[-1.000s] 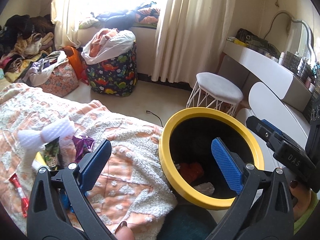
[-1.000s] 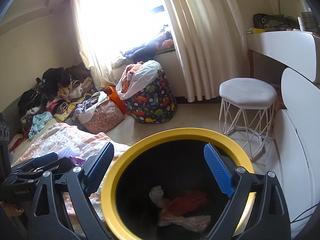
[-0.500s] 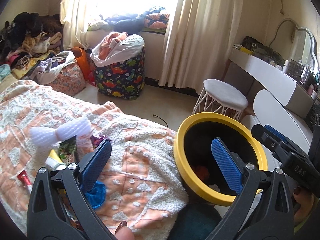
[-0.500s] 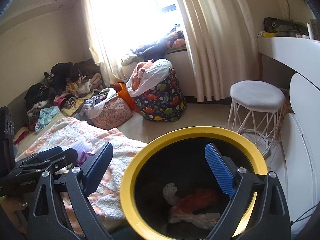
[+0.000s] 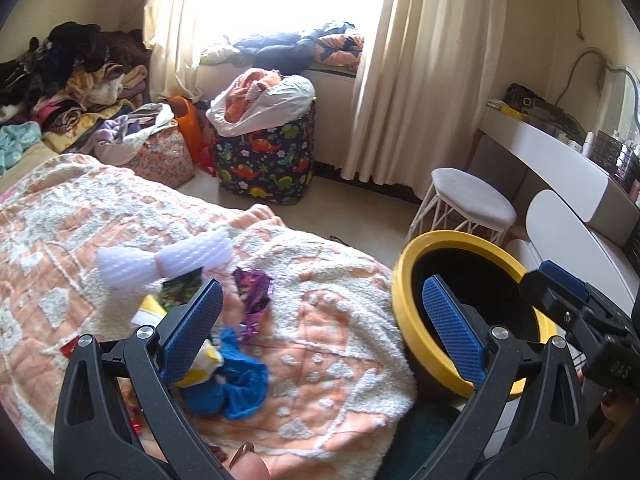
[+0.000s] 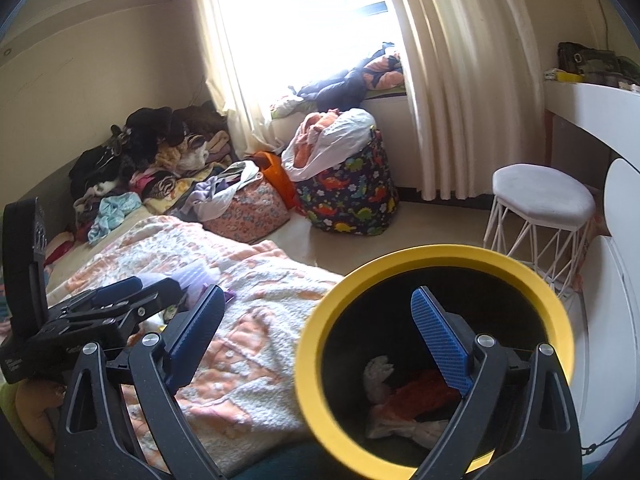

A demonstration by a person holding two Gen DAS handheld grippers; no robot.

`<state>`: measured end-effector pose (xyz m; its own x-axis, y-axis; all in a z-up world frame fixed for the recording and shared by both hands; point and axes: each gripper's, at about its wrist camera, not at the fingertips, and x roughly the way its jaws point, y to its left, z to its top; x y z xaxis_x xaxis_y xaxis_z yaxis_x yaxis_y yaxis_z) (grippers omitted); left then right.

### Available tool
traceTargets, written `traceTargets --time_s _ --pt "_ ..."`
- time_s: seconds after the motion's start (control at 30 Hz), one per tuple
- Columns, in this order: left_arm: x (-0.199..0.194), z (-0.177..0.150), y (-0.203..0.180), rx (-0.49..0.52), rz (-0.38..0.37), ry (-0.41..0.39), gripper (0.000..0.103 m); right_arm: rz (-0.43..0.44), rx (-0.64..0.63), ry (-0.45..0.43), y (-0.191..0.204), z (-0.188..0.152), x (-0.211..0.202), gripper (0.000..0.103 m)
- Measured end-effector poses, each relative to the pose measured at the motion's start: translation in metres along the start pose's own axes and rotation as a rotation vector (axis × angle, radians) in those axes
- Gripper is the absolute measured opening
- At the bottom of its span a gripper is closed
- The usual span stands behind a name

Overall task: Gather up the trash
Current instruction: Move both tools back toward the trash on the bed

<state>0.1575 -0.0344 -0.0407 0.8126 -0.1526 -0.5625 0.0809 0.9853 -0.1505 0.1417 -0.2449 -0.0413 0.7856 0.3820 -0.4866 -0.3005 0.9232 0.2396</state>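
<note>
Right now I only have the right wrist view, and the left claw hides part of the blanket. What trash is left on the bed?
Observer: A crumpled blue piece lies on the blanket, close in front of the left claw.
Operator: Is that claw holding anything?
Observer: No, it is open and empty, with its right finger in front of the yellow-rimmed bin.
Operator: Anything else to collect?
Observer: A purple wrapper lies on the blanket just beyond the blue piece.
</note>
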Motion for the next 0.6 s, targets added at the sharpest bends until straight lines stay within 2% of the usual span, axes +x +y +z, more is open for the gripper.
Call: traceTargets --time_s 0.6 --pt "-0.009 0.004 0.072 -0.149 0.081 -0.039 0.092 0.104 -0.084 0.097 0.066 -0.011 0.031 0.092"
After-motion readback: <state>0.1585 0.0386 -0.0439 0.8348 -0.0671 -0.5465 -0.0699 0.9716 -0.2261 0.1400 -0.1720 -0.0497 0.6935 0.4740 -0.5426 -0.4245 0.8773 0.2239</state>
